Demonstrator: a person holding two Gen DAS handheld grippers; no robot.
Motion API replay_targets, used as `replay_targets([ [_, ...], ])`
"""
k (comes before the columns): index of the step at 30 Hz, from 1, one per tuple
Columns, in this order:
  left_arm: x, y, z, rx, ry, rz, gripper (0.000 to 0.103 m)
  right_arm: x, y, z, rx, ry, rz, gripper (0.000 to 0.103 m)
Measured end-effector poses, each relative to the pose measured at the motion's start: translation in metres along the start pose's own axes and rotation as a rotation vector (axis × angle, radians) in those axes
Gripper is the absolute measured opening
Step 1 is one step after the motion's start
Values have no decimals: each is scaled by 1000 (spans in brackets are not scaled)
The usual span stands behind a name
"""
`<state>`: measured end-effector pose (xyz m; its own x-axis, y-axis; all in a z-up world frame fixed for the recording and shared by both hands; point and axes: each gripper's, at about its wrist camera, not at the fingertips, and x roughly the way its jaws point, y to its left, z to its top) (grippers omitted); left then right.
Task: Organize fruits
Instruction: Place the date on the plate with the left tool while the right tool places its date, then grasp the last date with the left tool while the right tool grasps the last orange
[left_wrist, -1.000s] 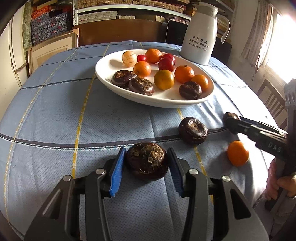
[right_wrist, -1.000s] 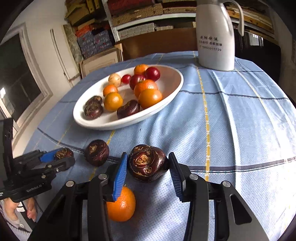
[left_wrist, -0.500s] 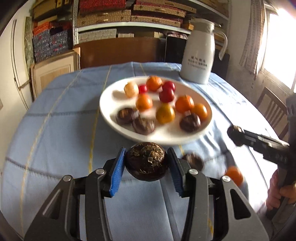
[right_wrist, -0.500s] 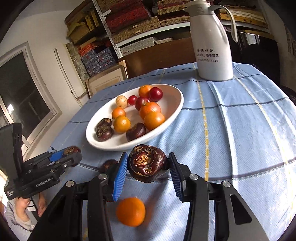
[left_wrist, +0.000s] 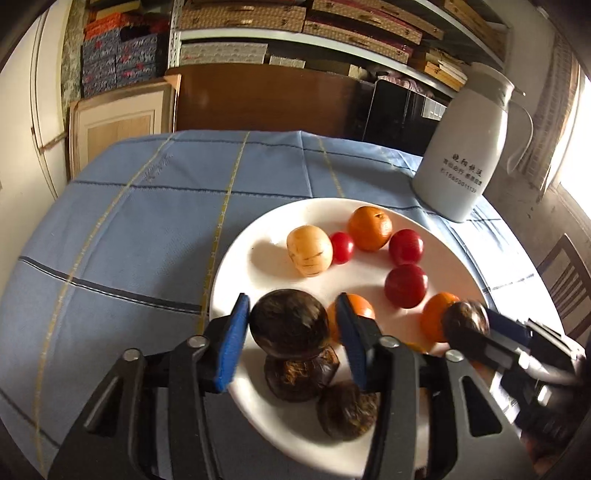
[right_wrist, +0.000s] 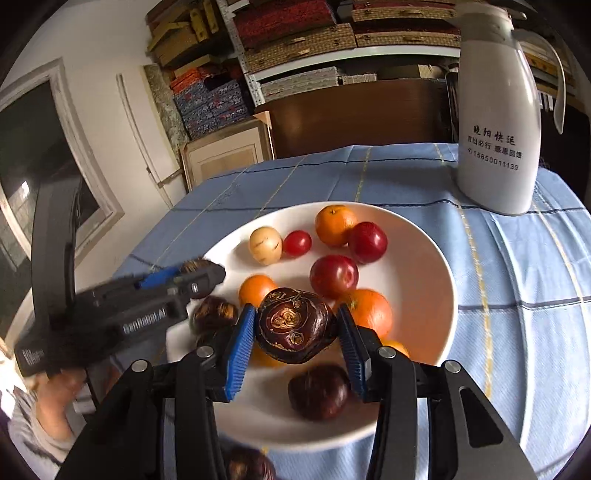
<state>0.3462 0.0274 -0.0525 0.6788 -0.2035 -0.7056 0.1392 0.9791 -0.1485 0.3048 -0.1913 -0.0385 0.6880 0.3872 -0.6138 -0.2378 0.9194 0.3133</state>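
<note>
A white oval plate (left_wrist: 280, 424) (right_wrist: 436, 258) on the blue tablecloth holds oranges, red fruits, a pale fruit (left_wrist: 309, 251) and dark brown water chestnuts. My left gripper (left_wrist: 290, 326) is shut on a dark water chestnut (left_wrist: 289, 325) and holds it over the plate's near left part, above two more chestnuts (left_wrist: 301, 374). My right gripper (right_wrist: 293, 326) is shut on a dark purple-brown water chestnut (right_wrist: 293, 325) and holds it over the plate's near middle. The right gripper also shows in the left wrist view (left_wrist: 466, 325), and the left gripper in the right wrist view (right_wrist: 201, 273).
A white thermos jug (left_wrist: 463, 155) (right_wrist: 498, 122) stands on the table behind the plate at the right. One dark chestnut (right_wrist: 245, 465) lies on the cloth in front of the plate. Shelves with boxes, a wooden cabinet and a chair (left_wrist: 569, 280) surround the table.
Both grippers lifted their chestnuts off the cloth and moved forward over the plate. The loose orange and chestnut on the cloth dropped out of the left view.
</note>
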Motion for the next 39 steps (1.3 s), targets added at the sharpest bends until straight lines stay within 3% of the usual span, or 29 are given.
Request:
replay_targets([
  [3, -6, 11, -2, -51, -25, -49, 80, -3, -15, 1, 66, -14, 43, 55],
  [5, -17, 15, -3, -76, -48, -56, 82, -11, -22, -1, 84, -19, 36, 56],
  [11, -51, 5, -21, -28, -103, -30, 86, -49, -35, -11, 155, -62, 105, 62],
  [19, -85, -18, -88, 51, -93, -12, 87, -87, -46, -64, 167, -66, 67, 63],
  [23, -96, -39, -119, 120, -88, 28, 95, -108, -40, -92, 126, -82, 55, 68],
  [29, -101, -56, -131, 171, -82, 86, 98, -121, -28, -125, 59, -50, 39, 71],
  [39, -101, -55, -134, 160, -69, 144, 98, -111, 0, -133, -77, 30, -50, 73],
])
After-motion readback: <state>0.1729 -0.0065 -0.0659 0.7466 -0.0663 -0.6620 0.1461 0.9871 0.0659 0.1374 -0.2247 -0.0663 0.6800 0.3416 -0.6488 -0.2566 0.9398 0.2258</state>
